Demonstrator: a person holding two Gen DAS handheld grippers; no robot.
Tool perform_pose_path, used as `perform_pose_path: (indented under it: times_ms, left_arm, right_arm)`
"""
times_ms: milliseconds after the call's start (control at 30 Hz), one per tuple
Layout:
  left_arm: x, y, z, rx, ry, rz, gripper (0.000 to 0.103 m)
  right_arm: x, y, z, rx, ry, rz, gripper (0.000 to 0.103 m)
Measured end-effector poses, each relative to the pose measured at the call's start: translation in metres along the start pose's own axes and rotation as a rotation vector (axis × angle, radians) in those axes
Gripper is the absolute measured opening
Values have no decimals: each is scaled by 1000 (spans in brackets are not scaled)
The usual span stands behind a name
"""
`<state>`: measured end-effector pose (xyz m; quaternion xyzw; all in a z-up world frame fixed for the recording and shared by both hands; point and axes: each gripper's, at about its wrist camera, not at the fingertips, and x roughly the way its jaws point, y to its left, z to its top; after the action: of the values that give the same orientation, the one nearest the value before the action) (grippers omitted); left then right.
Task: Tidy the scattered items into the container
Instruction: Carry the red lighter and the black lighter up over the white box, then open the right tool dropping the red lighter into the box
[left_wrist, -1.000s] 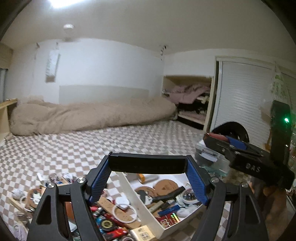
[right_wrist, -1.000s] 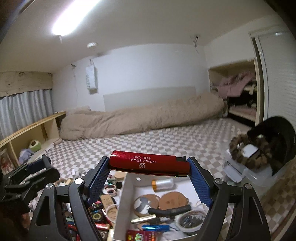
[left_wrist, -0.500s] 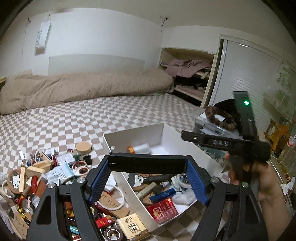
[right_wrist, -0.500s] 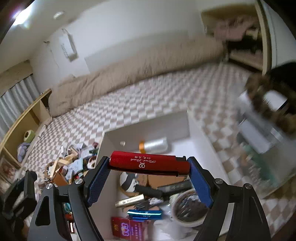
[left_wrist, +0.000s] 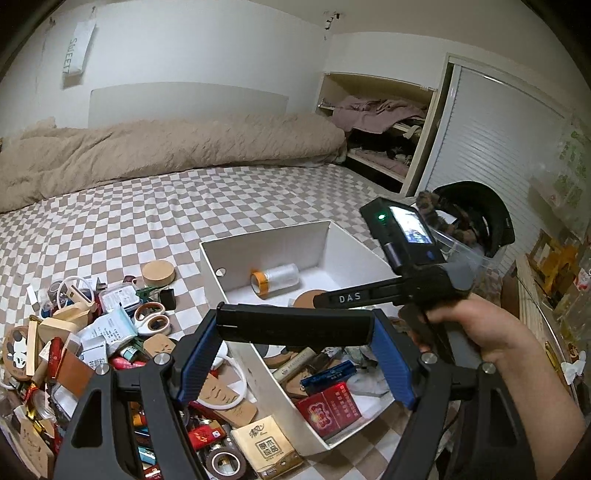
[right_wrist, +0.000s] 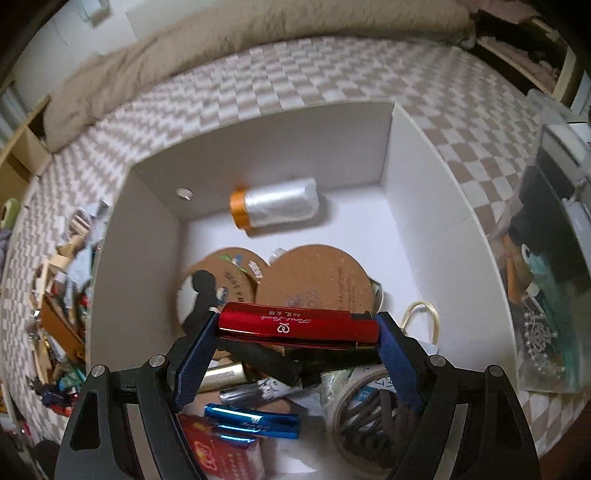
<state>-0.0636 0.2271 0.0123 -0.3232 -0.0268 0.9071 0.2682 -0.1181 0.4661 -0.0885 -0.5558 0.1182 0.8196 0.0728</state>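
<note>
A white open box (left_wrist: 258, 369) (right_wrist: 443, 192) sits on the checkered bed and holds several small items. My left gripper (left_wrist: 295, 326) is shut on a long black bar (left_wrist: 293, 326), held crosswise above the box's near left wall. My right gripper (right_wrist: 297, 326) is shut on a red lighter (right_wrist: 297, 325) with gold script and points steeply down into the box, over two cork discs (right_wrist: 314, 277). In the left wrist view the right gripper's body (left_wrist: 406, 280) hangs over the box, gripped by a hand (left_wrist: 476, 328).
A heap of scattered small items (left_wrist: 81, 350) lies left of the box: scissors (left_wrist: 151, 321), a cork lid (left_wrist: 158, 272), packets, tape rolls. A plastic-wrapped roll with an orange end (right_wrist: 273, 206) lies at the box's far wall. A clear bin (left_wrist: 472, 251) stands right of the box.
Both grippers tipped downward toward the box. The right one swung from level to looking steeply into the box, still holding the red lighter. The left one lowered slightly, still holding the black bar.
</note>
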Motion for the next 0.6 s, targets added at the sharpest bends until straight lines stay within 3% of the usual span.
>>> perform_pose_path:
  times_ms: [367, 567, 600]
  left_arm:
    - [12, 9, 3, -30, 49, -23, 79]
    - [24, 7, 12, -62, 86, -54, 79]
    - [27, 6, 13, -68, 96, -59, 79]
  right_arm:
    - [33, -7, 9, -7, 101, -81, 84]
    - [33, -14, 5, 16, 99, -23, 84]
    - [30, -16, 5, 20, 94, -18, 88]
